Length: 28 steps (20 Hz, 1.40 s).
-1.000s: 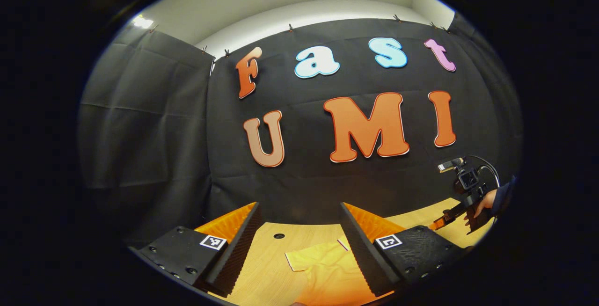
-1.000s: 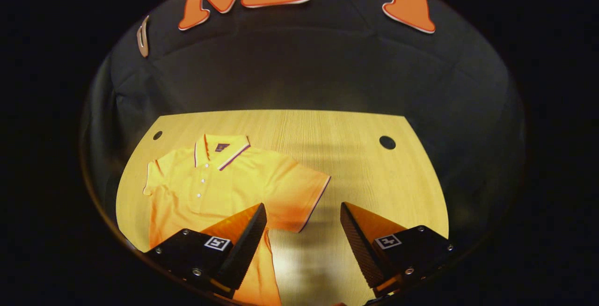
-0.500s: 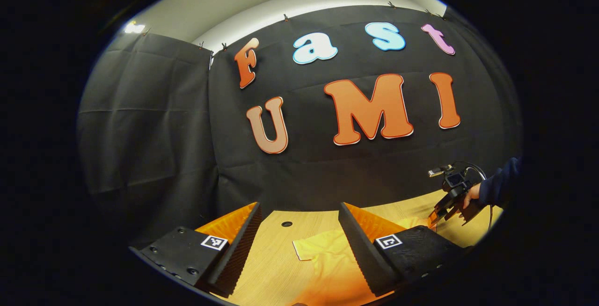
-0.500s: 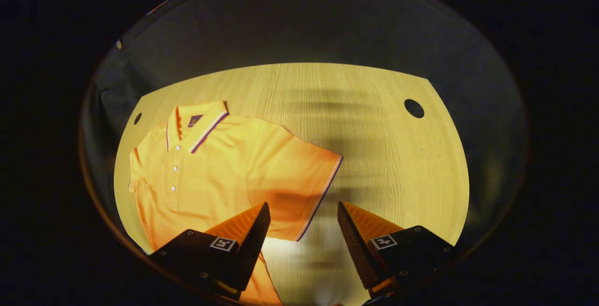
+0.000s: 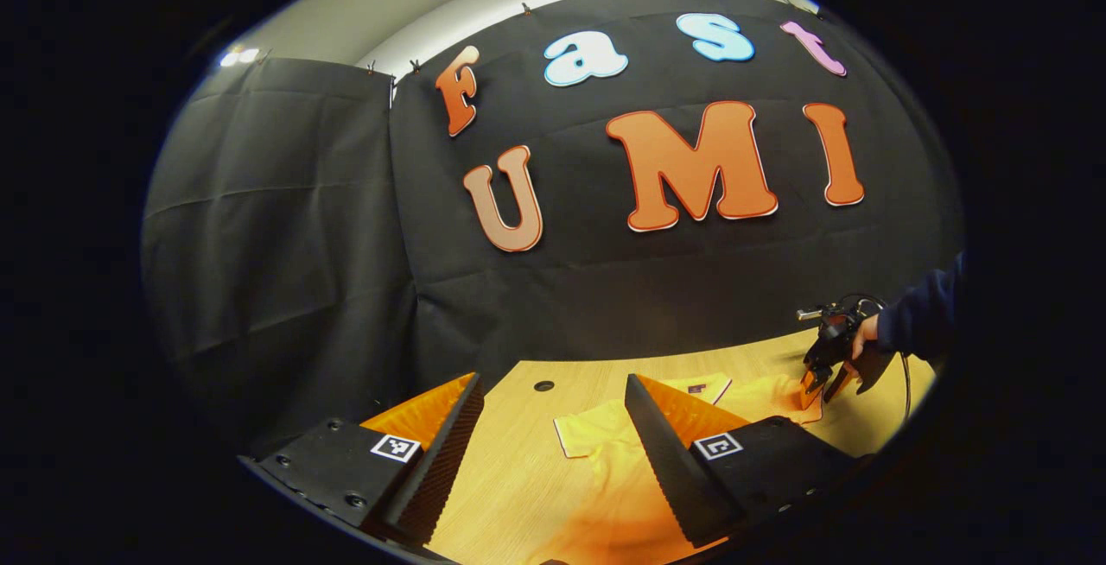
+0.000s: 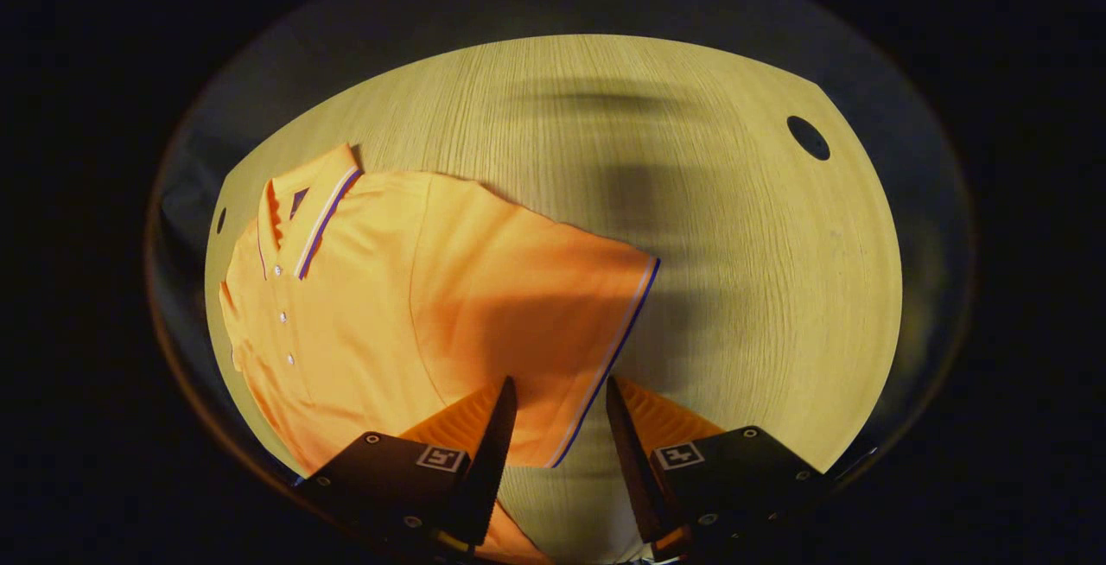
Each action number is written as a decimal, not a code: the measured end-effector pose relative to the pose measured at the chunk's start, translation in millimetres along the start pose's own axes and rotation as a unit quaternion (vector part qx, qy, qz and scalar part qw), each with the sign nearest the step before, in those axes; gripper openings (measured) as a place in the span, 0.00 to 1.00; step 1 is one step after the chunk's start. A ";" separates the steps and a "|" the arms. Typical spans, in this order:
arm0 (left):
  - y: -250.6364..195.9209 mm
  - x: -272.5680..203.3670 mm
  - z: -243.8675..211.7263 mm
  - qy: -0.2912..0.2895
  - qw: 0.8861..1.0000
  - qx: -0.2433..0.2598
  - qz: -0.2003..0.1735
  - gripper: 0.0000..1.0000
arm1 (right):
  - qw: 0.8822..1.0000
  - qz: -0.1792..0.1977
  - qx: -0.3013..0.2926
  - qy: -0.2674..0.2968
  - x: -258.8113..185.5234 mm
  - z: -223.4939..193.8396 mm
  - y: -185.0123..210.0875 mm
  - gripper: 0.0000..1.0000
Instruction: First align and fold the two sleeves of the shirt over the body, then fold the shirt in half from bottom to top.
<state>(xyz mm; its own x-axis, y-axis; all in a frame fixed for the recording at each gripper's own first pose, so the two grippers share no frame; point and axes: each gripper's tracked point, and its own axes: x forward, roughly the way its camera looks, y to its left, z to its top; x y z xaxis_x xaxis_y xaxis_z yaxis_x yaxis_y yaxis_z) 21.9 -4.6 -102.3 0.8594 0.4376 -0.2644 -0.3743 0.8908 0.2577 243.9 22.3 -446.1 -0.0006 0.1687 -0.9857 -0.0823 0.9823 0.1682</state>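
Shirt (image 6: 389,306) lies flat on the bench (image 6: 734,288), left-centre of the right gripper view, collar at upper left, one sleeve (image 6: 562,323) spread toward frame centre. Right hand-held gripper (image 6: 557,427) is open, jaws straddling the striped sleeve cuff at bottom centre; contact with the cloth can't be told. Left hand-held gripper (image 5: 553,453) is open too, nothing between its fingers, with the other sleeve (image 5: 596,435) beyond its tips at lower centre of the left gripper view. Suggest pinching each cuff at the hem edge, top layer only, then carrying both sleeves inward together so the edges line up on the body. No containers on the bench.
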 end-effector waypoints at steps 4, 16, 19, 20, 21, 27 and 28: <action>-3.2 9.1 -15.0 0.027 1.000 -0.003 0.005 0.99 | 0.999 -0.009 -0.036 0.003 0.7 1.8 0.3 0.37; 21.4 37.0 -36.4 0.047 0.998 -0.041 -0.002 0.99 | 0.992 0.101 0.004 -0.081 -39.2 27.7 56.7 0.06; 34.0 64.5 -42.1 0.051 0.998 -0.043 -0.017 0.99 | 0.989 0.100 -0.008 -0.107 -60.1 33.0 78.2 0.06; 35.8 75.4 -46.3 0.054 0.997 -0.048 -0.026 0.99 | 0.989 0.100 -0.013 -0.112 -66.8 33.7 85.0 0.06; 37.1 86.3 -51.5 0.061 0.996 -0.055 -0.034 0.99 | 0.988 0.104 -0.016 -0.111 -72.2 33.7 94.2 0.06; 39.6 145.4 -98.2 0.147 0.979 -0.116 -0.082 0.99 | 0.980 0.161 -0.011 -0.113 -97.3 21.7 161.0 0.09; 37.2 156.5 -102.4 0.158 0.975 -0.122 -0.097 1.00 | 0.979 0.172 -0.011 -0.112 -100.6 18.5 170.9 0.16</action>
<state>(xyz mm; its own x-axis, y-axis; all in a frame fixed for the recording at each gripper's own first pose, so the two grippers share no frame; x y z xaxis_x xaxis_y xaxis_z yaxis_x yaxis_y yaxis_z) 106.8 109.6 -229.2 0.7869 0.2395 -0.5687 -0.3199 0.9464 -0.0441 248.3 174.6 -317.9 0.1858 0.5056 -0.8425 -0.1364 0.8624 0.4875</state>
